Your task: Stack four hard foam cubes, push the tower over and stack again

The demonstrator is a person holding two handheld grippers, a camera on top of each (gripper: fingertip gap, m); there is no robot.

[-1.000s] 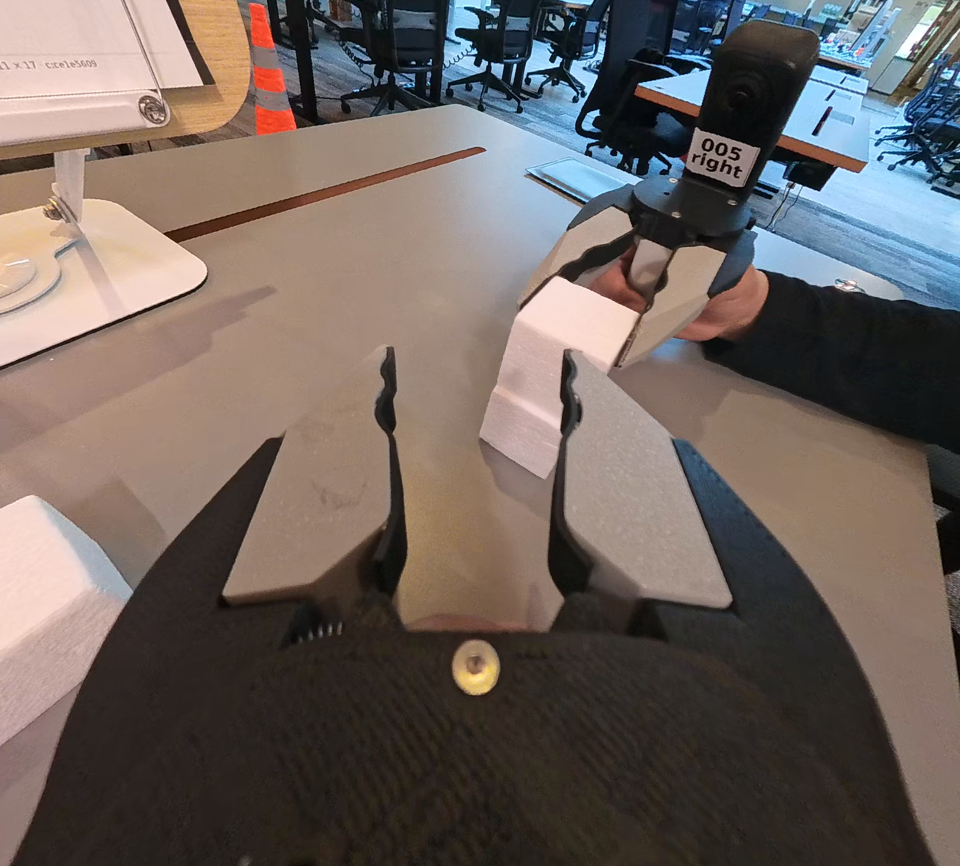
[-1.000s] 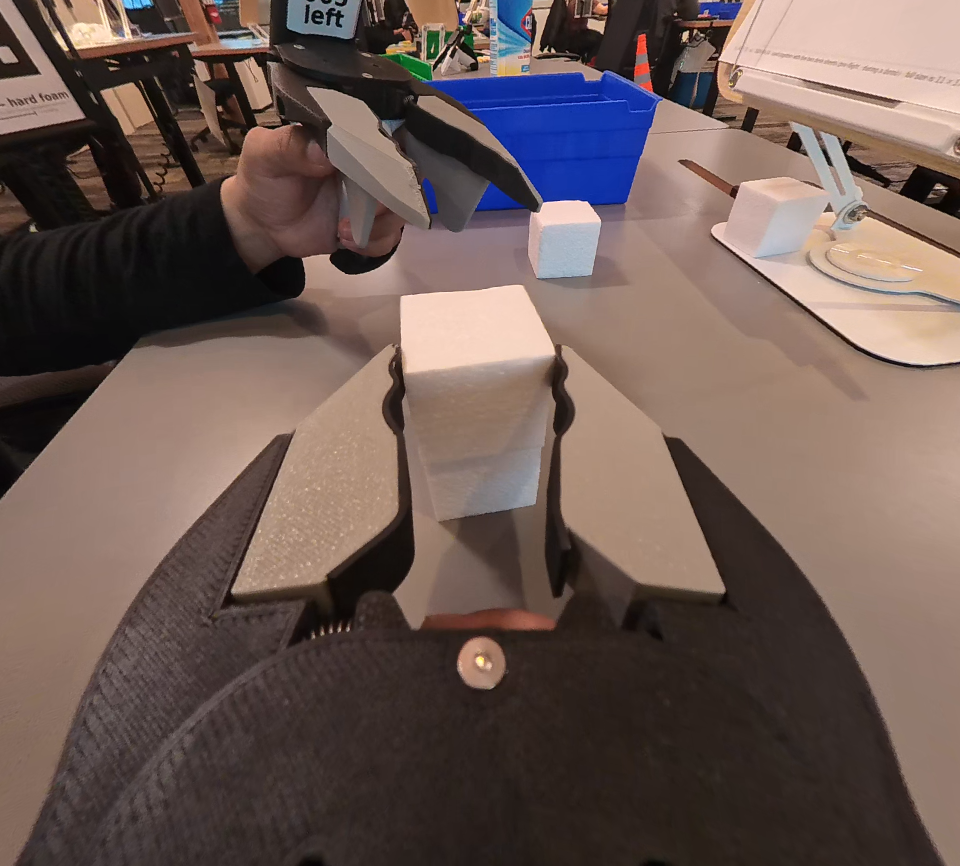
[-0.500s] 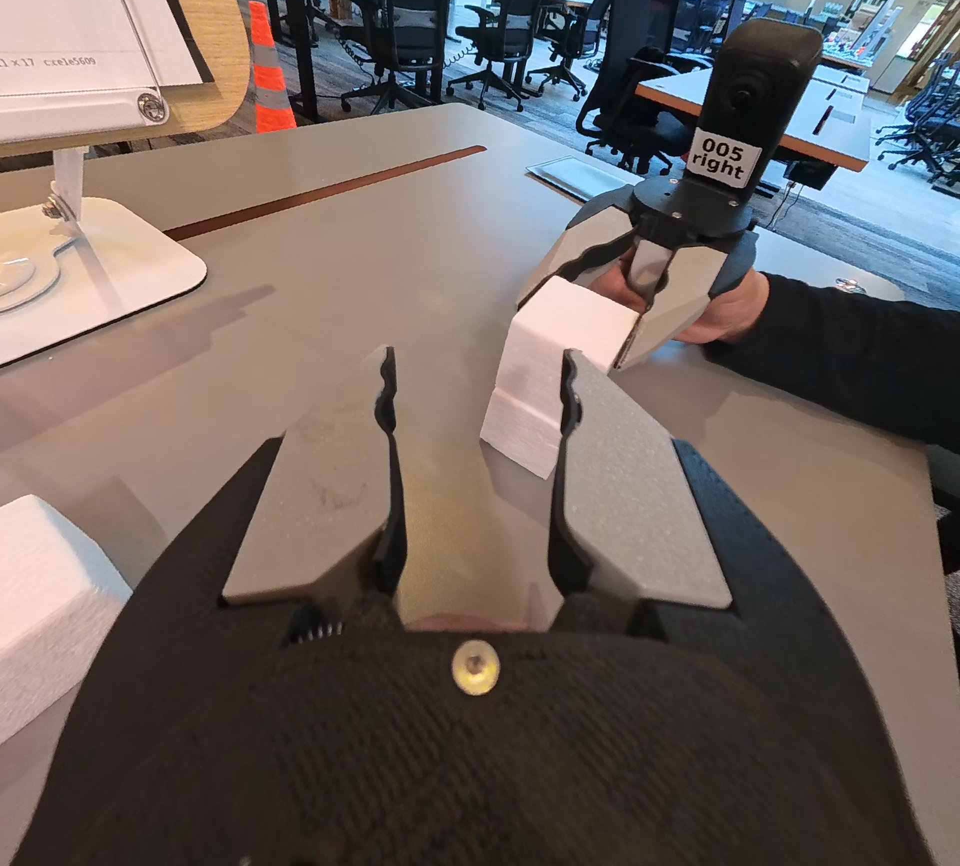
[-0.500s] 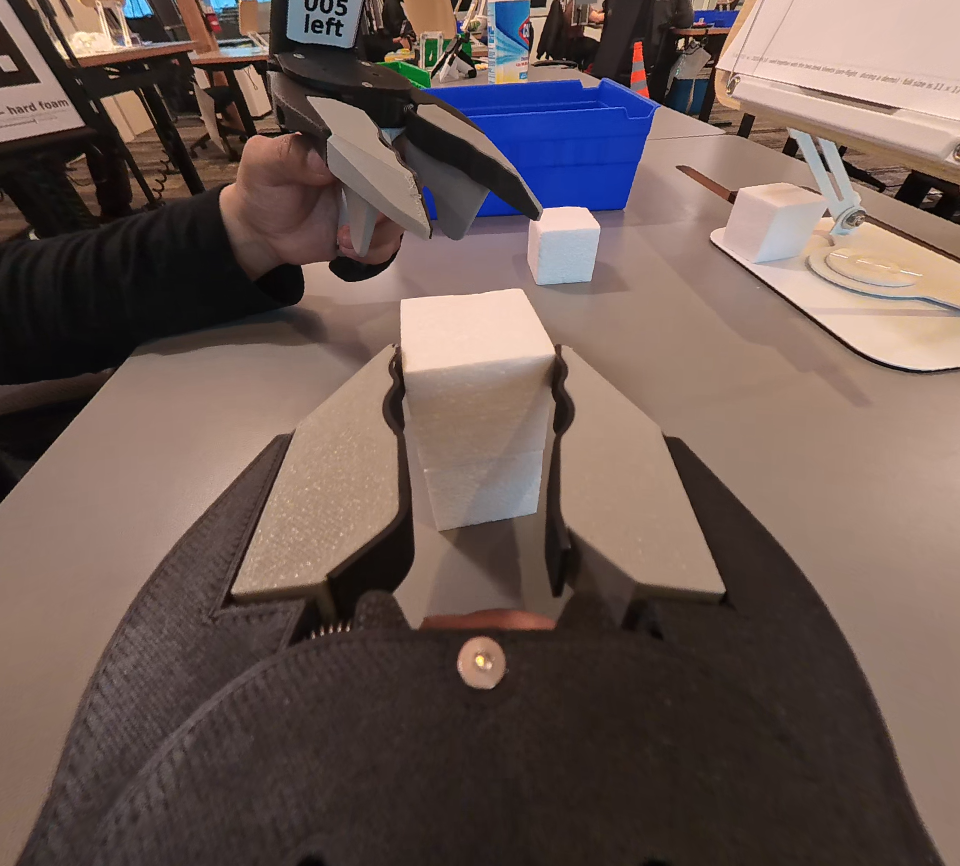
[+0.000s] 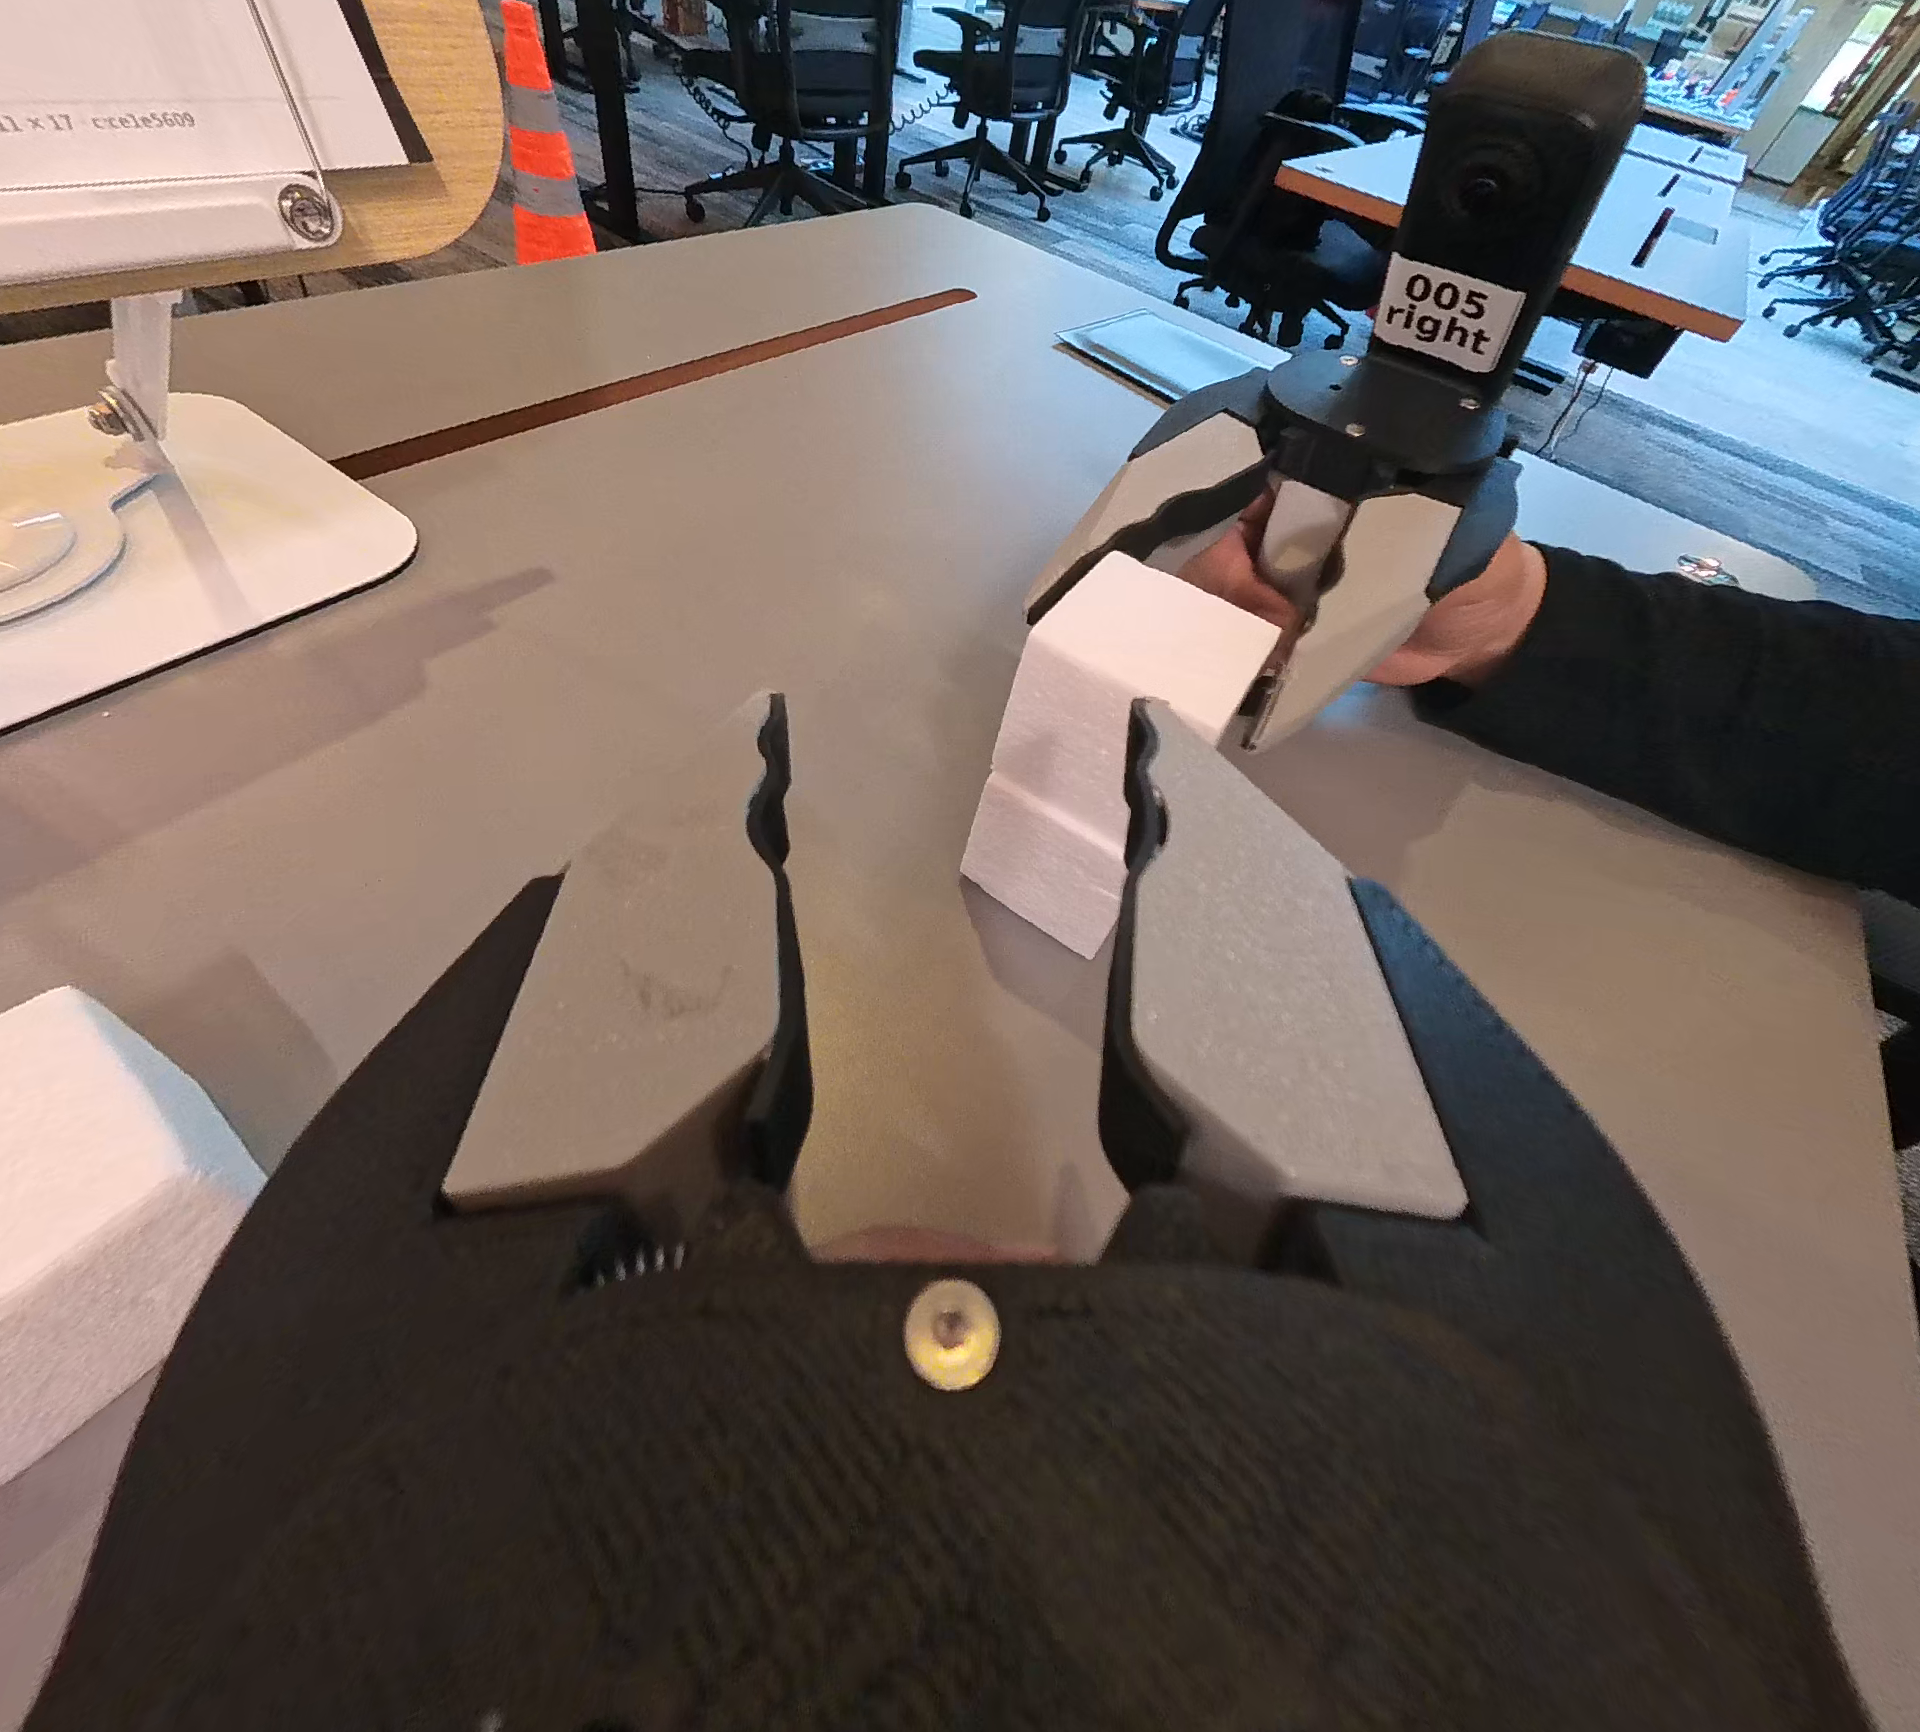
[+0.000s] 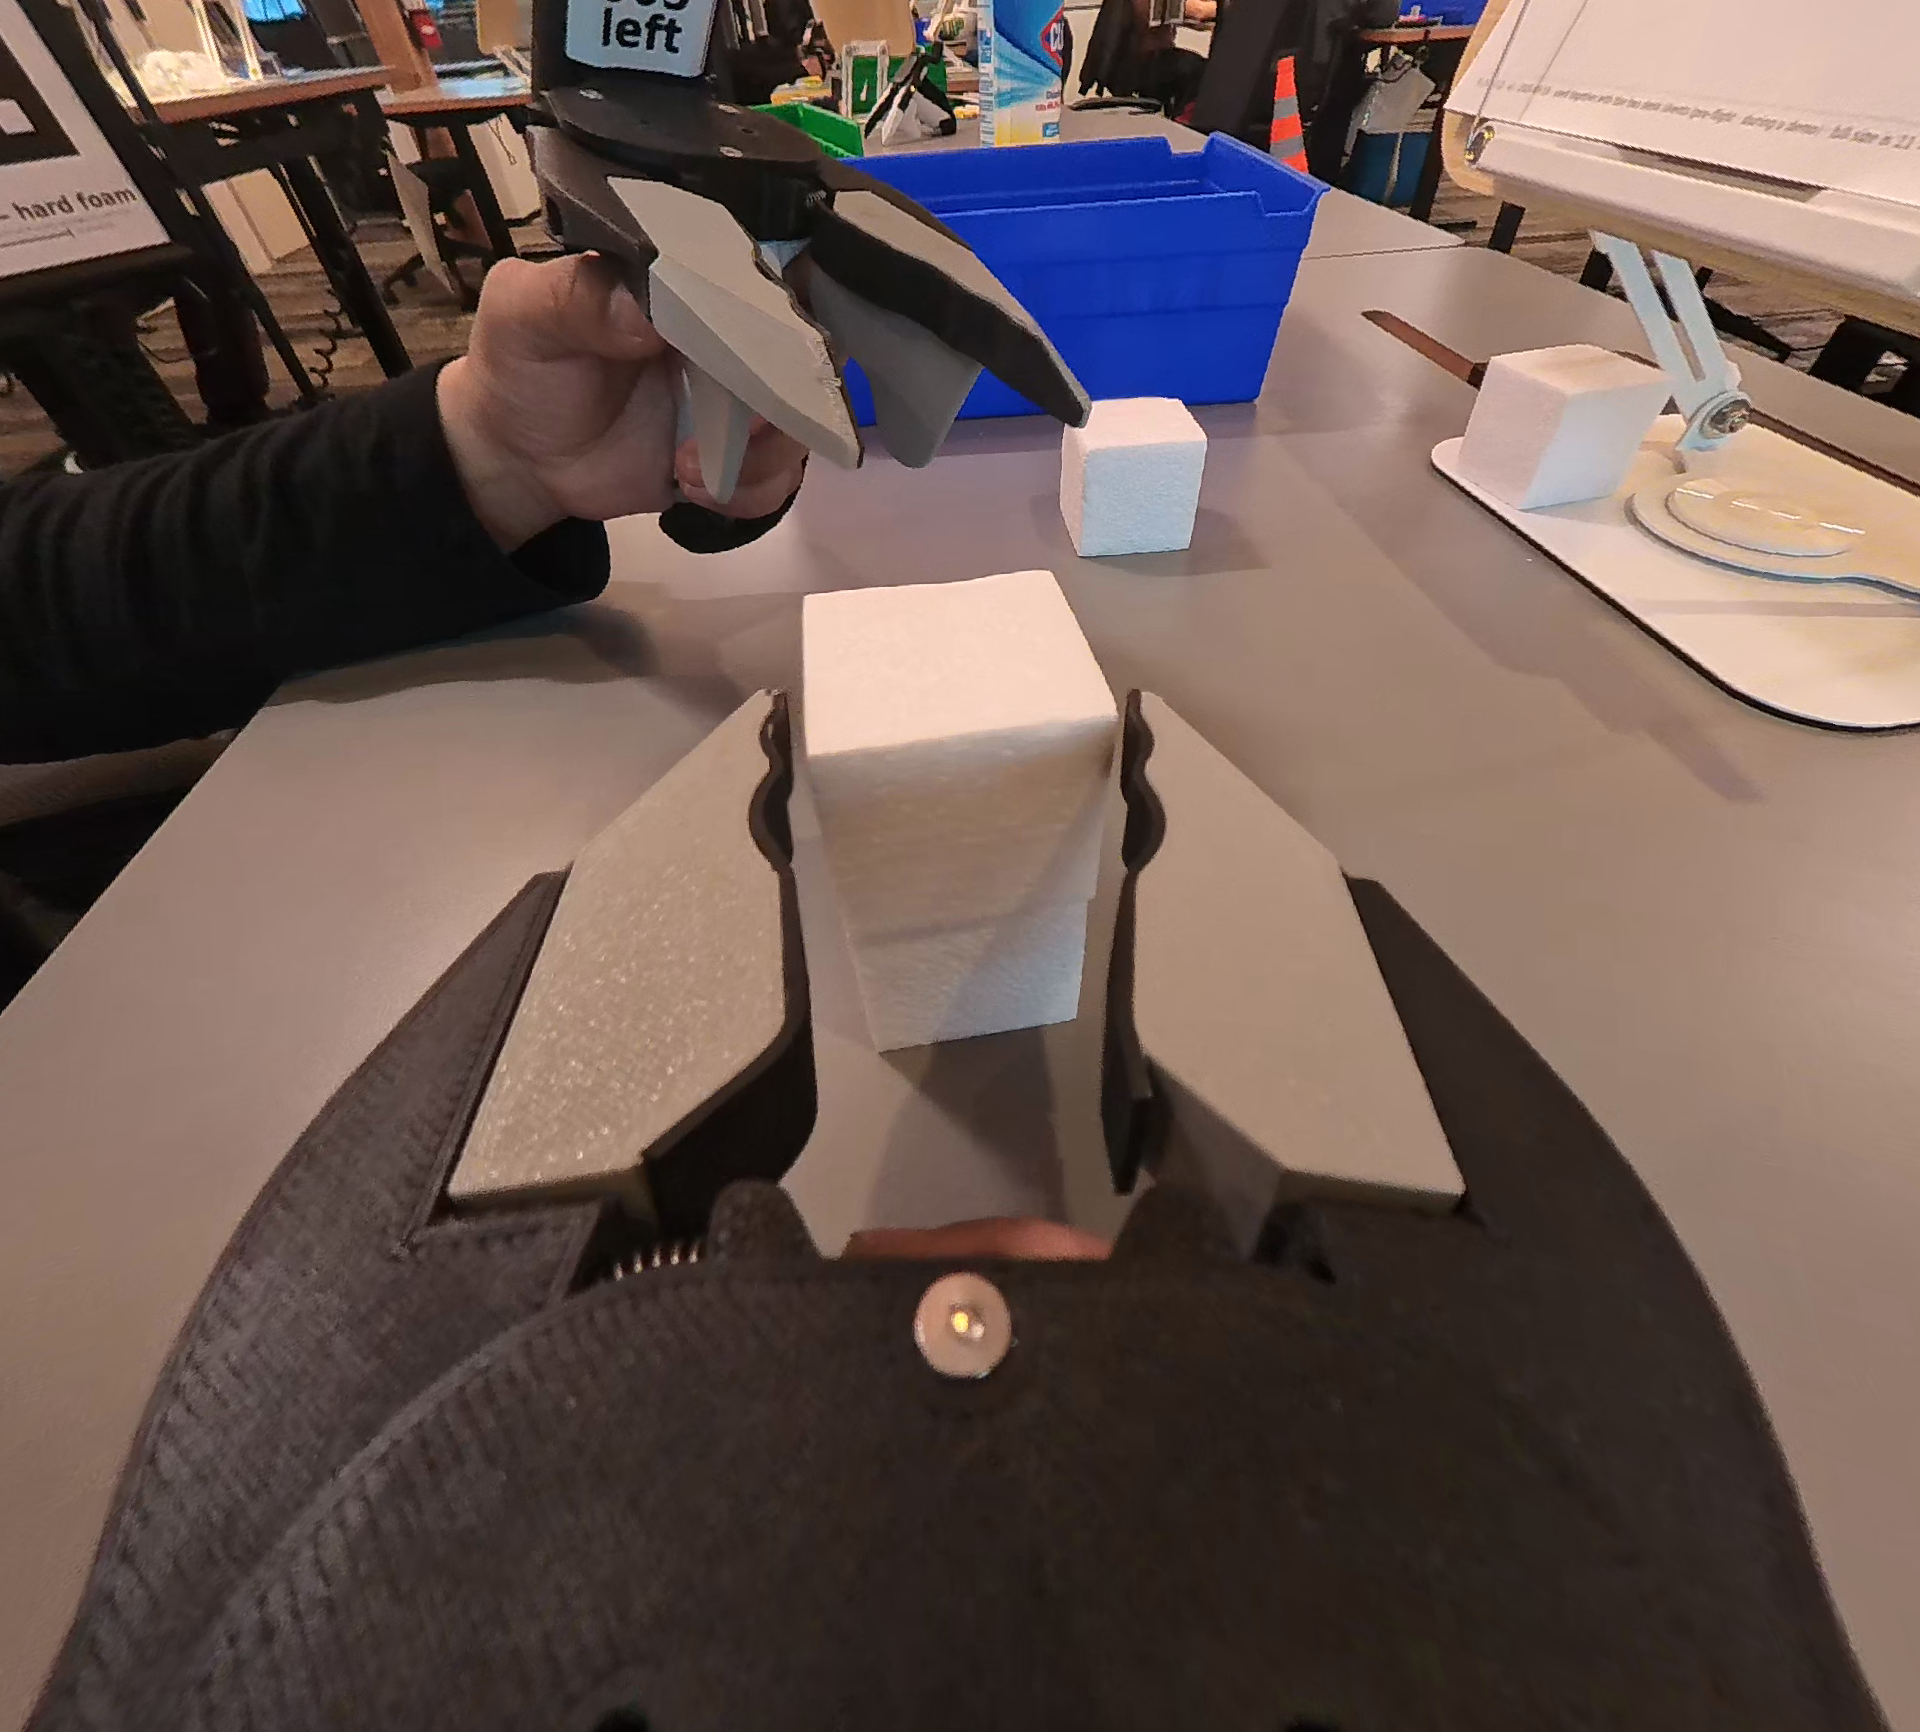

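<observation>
Two white foam cubes stand stacked on the grey table [image 6: 1455, 851]: the upper cube [image 6: 956, 726] sits a little askew on the lower cube [image 6: 966, 986]. My right gripper [image 6: 954, 706] is open, its jaws close on either side of the upper cube. The stack also shows in the left wrist view, upper cube [image 5: 1132, 643] on lower cube [image 5: 1039, 872], with the right gripper [image 5: 1143, 674] around it. My left gripper [image 5: 956, 716] is open and empty, held above the table to the left of the stack [image 6: 966, 435]. A third cube [image 6: 1132, 487] lies beyond the stack. A fourth cube [image 6: 1558, 425] rests on the stand's base.
A blue bin [image 6: 1122, 280] stands behind the third cube. A white document stand with a flat base [image 6: 1766, 602] takes up the far right of the table. One cube [image 5: 94, 1194] is close at the left gripper's lower left. A person's sleeved arms hold both grippers. The tips of one gripper are about 7 cm away from the tips of the other. It is some 25 cm from my left tips to the fourth cube [image 6: 1558, 425].
The right gripper's jaws have spread slightly off the upper cube, which stays on the lower one. The left gripper has barely moved.
</observation>
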